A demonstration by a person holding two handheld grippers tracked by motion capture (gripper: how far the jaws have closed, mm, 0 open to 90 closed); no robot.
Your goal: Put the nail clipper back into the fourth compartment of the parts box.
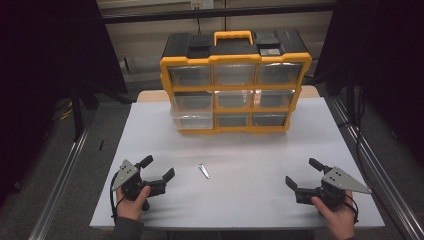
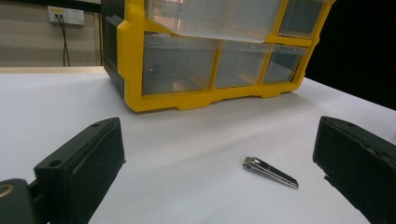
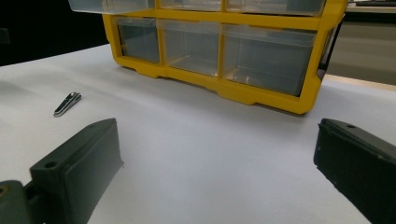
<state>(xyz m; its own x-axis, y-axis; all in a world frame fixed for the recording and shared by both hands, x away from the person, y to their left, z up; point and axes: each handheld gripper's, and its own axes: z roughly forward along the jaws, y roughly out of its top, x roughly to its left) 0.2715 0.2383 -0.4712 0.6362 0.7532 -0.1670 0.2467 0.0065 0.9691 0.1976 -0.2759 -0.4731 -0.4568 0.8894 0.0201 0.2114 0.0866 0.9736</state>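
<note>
**Both grippers open, nail clipper sitting loose mid-table**

So the white table (image 1: 250, 150) has a yellow and black drawer organizer (image 1: 235, 82) at the 12 o'clock end, 9 clear drawers in a 3x3 grid, yellow carry handle on top. The bottom-left drawer looks pulled out a bit. No brand or label I can read on it anywhere.

The little metal nail clipper (image 1: 203, 171) lies flat near the table's middle, nothing touching it.

Left gripper (image 1: 159, 168) sits around 8 o'clock, jaws spread wide, holding nothing, clipper off toward its 2 o'clock. Right gripper (image 1: 303, 173) is around 4 o'clock, also spread wide and holding nothing, well apart from the clipper.
</note>
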